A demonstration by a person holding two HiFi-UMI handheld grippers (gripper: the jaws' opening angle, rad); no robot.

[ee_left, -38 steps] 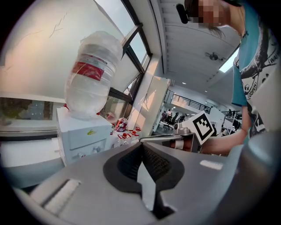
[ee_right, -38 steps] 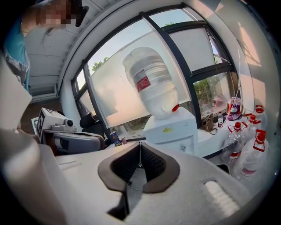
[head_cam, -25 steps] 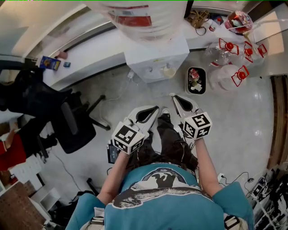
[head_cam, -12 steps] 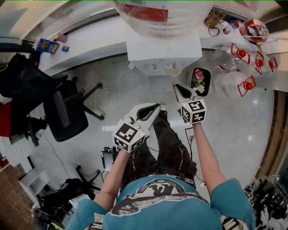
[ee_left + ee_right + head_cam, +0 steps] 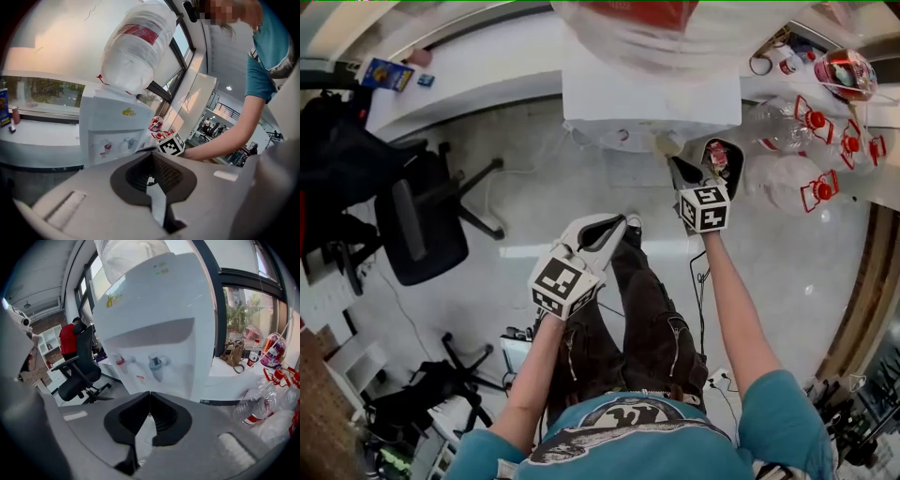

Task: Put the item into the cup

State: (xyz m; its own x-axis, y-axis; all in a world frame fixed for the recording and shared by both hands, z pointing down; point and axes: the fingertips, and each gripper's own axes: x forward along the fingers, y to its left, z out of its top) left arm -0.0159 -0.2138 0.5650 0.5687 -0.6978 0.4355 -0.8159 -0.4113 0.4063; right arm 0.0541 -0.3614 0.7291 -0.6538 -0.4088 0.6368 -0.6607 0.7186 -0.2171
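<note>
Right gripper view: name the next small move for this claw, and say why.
Probably open the right claw and ease it toward the water dispenser: the claw is shut and empty, it hangs close before the taps, and a small cream thing, perhaps the cup, sits just ahead.

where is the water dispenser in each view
Head view: water dispenser at top centre, seen from above.
Left gripper view: water dispenser left of centre, its taps facing the camera.
Right gripper view: water dispenser fills the centre, close up.
Shared landmark: the big water bottle standing upside down on top of it.
</note>
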